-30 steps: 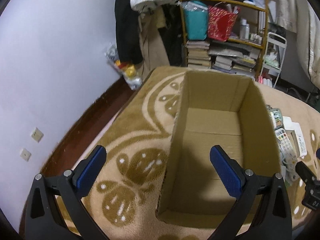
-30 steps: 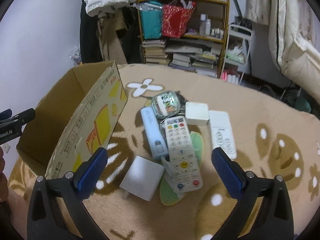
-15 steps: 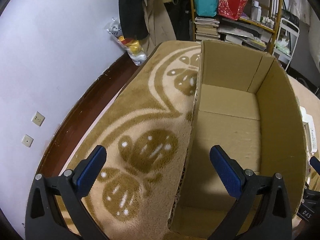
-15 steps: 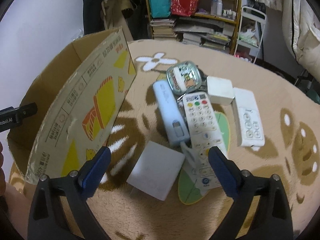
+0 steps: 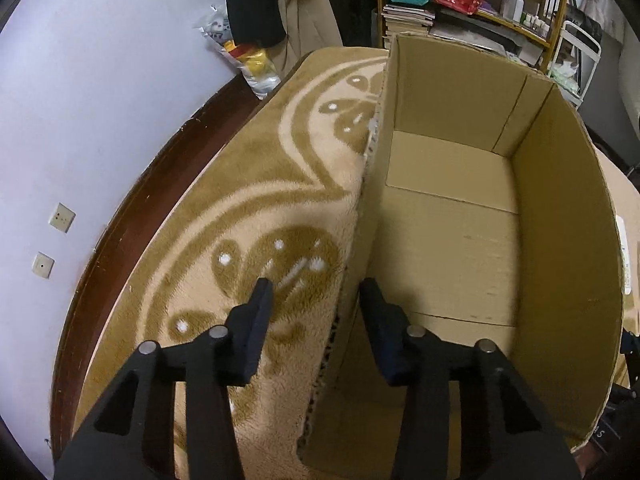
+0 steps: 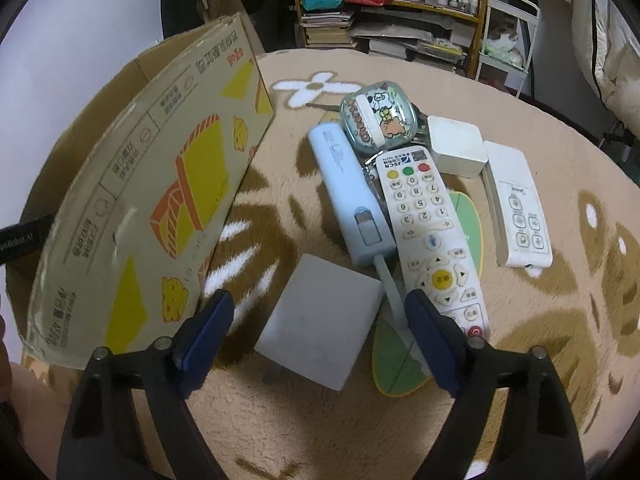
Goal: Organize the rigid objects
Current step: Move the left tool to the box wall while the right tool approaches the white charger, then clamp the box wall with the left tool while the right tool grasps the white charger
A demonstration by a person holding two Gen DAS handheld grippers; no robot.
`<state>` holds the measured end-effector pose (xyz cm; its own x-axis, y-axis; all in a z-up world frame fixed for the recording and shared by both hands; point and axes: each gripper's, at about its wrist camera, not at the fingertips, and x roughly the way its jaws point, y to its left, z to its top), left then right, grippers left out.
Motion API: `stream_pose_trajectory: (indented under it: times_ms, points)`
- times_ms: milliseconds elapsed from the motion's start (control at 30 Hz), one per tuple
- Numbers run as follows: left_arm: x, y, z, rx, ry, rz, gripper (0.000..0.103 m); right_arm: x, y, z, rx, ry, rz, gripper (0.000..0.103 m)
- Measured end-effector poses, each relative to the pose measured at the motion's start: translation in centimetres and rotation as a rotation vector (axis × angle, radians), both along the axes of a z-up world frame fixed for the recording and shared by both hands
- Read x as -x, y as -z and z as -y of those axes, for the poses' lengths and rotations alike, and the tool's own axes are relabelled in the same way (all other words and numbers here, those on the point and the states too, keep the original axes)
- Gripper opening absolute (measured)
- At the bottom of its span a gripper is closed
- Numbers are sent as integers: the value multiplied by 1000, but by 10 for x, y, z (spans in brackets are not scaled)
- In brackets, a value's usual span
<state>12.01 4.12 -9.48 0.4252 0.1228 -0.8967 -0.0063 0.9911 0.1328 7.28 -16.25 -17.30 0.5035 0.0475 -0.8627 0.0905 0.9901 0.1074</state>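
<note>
An open cardboard box (image 5: 460, 240) stands empty on a tan patterned blanket. My left gripper (image 5: 316, 292) straddles the box's near left wall, one finger outside and one inside, partly closed but open with blanket showing in the gap. To the right of the box (image 6: 160, 184) lies a cluster: a white square block (image 6: 320, 328), a light blue power bank (image 6: 348, 188), a white remote (image 6: 432, 232), a round cartoon case (image 6: 378, 120), a white cube (image 6: 458, 146) and a slim white remote (image 6: 516, 208). My right gripper (image 6: 320, 304) brackets the white square block, open, with small gaps on both sides.
A green leaf-shaped mat (image 6: 400, 368) lies under the remote. A shelf (image 6: 400, 20) with books and bags stands behind. A dark wooden edge (image 5: 132, 232) and a white wall (image 5: 80, 100) bound the blanket on the left.
The left gripper moved forward over the box's left wall and its fingers narrowed. The right gripper came down toward the white square block and narrowed around it.
</note>
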Motion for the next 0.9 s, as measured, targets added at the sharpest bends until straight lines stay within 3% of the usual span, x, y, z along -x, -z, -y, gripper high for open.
stream_pose_trajectory:
  times_ms: [133, 233, 367, 500, 900]
  points:
    - [1, 2, 7, 3, 23, -7, 27, -2, 8, 0, -15, 12, -33, 76]
    - [2, 4, 13, -19, 48, -5, 20, -5, 11, 0, -10, 31, -38, 75]
    - [3, 3, 16, -31, 68, 4, 18, -9, 13, -3, 21, 44, -23, 60]
    - [2, 3, 14, -29, 71, 3, 18, -8, 7, -10, 56, 17, 3, 58]
    - [4, 3, 20, -51, 79, 14, 18, -5, -28, -10, 3, 33, 98, 55]
